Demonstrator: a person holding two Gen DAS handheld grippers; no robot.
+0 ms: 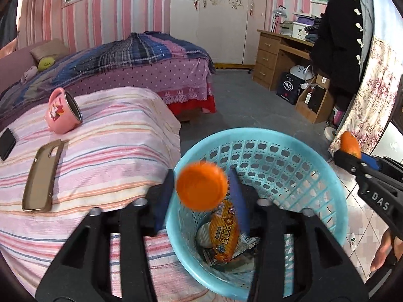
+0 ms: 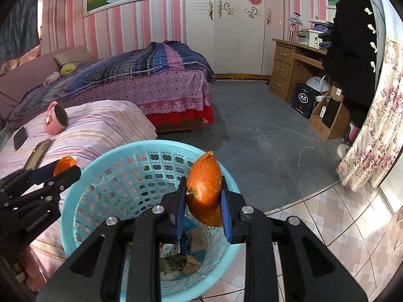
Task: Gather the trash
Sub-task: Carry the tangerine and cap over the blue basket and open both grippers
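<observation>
Between right gripper (image 2: 201, 198) fingers we clamp orange peel (image 2: 204, 191), light, floppy; left gripper (image 1: 201, 188) fingers apart, orange piece (image 1: 201, 187) blurry between them over basket (image 1: 302, 148).

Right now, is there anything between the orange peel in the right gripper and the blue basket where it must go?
Nothing visible. The orange peel, pinched in the right gripper, hangs over the open blue basket; only earlier trash lies below.
</observation>
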